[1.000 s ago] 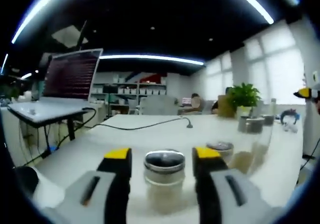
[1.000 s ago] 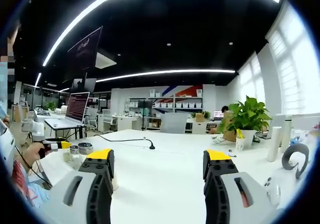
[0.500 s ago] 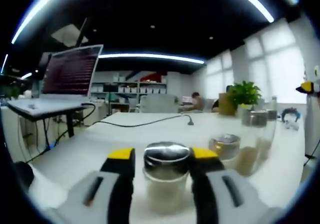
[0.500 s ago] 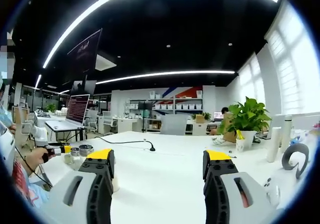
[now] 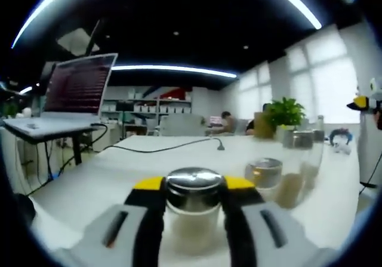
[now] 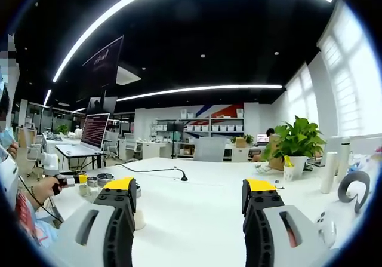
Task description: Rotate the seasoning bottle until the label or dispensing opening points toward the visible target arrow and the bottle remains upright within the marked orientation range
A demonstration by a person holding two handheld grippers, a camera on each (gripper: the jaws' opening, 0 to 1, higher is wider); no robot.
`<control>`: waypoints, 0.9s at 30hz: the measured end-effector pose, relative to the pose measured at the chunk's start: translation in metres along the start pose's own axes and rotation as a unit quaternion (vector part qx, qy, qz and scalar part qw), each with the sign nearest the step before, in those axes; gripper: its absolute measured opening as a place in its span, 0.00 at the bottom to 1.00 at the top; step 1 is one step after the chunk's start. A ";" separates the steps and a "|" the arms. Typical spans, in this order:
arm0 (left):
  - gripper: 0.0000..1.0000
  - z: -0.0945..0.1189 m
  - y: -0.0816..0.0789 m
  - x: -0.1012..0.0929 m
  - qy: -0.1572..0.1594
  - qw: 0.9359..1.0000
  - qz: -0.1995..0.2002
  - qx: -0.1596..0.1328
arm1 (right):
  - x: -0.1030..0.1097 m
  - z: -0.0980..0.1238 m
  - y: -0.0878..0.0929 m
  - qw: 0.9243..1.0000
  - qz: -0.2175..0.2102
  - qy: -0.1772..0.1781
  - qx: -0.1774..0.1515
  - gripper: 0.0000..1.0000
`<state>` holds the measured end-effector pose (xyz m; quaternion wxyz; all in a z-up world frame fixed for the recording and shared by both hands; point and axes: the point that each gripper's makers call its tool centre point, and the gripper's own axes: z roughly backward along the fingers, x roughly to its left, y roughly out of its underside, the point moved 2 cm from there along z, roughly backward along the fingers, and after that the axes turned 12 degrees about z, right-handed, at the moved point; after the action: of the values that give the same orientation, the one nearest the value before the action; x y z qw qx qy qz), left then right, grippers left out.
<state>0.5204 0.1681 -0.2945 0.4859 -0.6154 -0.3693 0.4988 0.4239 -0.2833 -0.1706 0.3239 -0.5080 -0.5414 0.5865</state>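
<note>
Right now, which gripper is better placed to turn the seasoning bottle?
Left. The left gripper already has its jaws closed around the seasoning bottle, just below its metal cap, and the bottle stands upright. The right gripper is open over bare white table, far from the bottle.

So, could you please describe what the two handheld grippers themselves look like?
The left gripper and the right gripper look alike: light grey moulded bodies, each with a dark slot, carrying black jaws capped with yellow tips. Seen from the right gripper view, the left gripper shows yellow and black.
</note>
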 end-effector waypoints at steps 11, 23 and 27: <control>0.38 0.000 0.002 -0.004 0.040 0.999 -0.016 0.006 | -0.010 0.005 0.001 1.000 -0.012 0.020 0.005 0.81; 0.38 -0.004 0.002 -0.004 0.076 0.997 -0.022 0.018 | -0.009 0.003 0.002 1.000 -0.007 0.019 0.011 0.80; 0.38 -0.006 0.002 -0.004 0.105 0.994 -0.022 0.033 | -0.009 0.004 0.001 1.000 -0.009 0.020 0.009 0.80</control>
<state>0.5247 0.1622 -0.2954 0.5528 -0.6398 -0.3127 0.4328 0.4231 -0.2926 -0.1693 0.3445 -0.5114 -0.5341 0.5783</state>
